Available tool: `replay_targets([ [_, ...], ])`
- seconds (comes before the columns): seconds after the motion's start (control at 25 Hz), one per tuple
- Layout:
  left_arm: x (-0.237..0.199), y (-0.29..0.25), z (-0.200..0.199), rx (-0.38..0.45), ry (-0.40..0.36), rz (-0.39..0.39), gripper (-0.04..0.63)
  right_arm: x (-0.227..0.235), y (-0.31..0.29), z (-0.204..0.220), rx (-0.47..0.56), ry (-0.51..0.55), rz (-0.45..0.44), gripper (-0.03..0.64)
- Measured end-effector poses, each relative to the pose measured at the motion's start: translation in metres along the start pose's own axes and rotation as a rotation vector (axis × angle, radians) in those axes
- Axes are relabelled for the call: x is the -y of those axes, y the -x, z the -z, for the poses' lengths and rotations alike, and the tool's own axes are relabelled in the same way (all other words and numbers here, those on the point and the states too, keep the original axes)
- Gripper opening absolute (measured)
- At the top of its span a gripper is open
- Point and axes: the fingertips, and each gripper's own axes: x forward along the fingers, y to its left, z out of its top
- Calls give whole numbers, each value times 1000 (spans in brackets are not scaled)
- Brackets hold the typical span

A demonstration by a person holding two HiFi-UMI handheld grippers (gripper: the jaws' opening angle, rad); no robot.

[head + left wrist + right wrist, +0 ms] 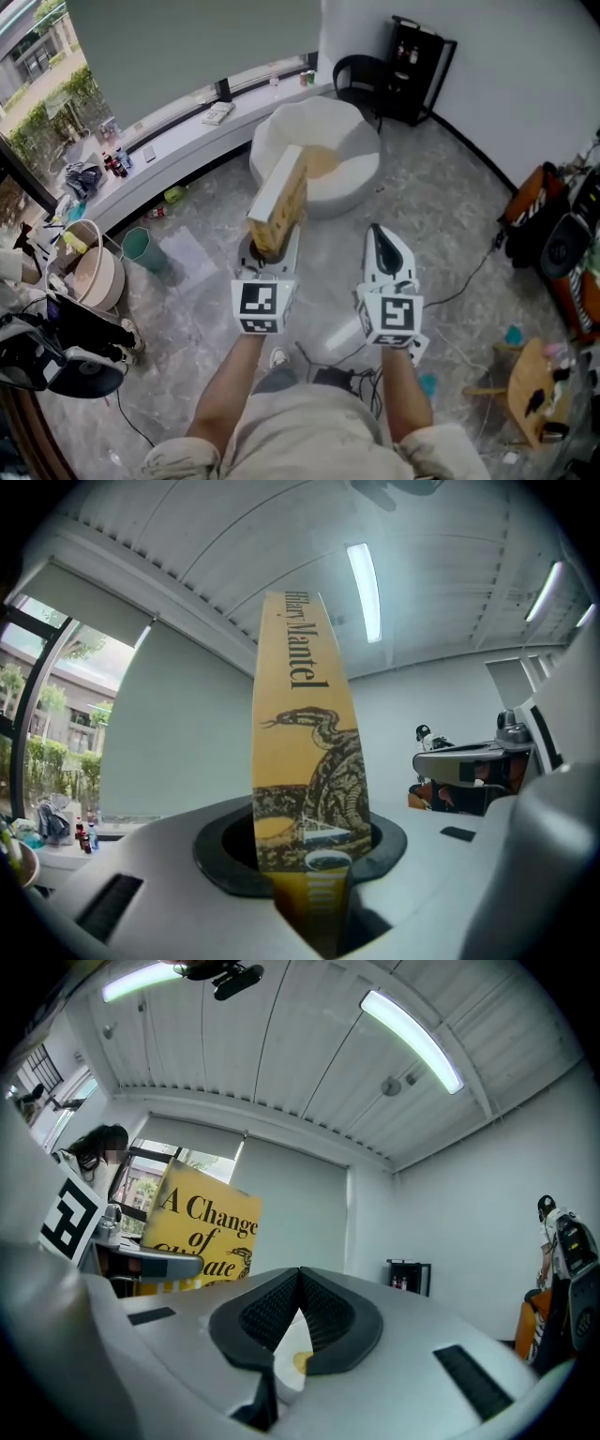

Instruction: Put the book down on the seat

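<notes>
Book point(278, 202): pinched at its lower end by left gripper point(267, 251), standing on end at frame centre, long axis aimed up-frame at white round seat point(352, 141) directly beyond. Right gripper point(386, 251) alongside at right, closed on nothing.

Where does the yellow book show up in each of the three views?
Head view: book centre, upright in the left gripper.
Left gripper view: book spine dead centre, between the jaws.
Right gripper view: book cover at left.
Shared landmark: the window blind, beside the book in both gripper views.
</notes>
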Motion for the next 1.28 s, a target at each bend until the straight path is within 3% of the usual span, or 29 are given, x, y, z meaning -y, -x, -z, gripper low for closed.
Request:
replay_targets([
  [0.76, -137, -85, 10, -1, 17, 63, 156, -62, -145, 7, -34, 2, 54, 3],
  [1.28, -156, -145, 13, 14, 17, 70, 156, -42, -206, 15, -18, 9, 54, 3],
])
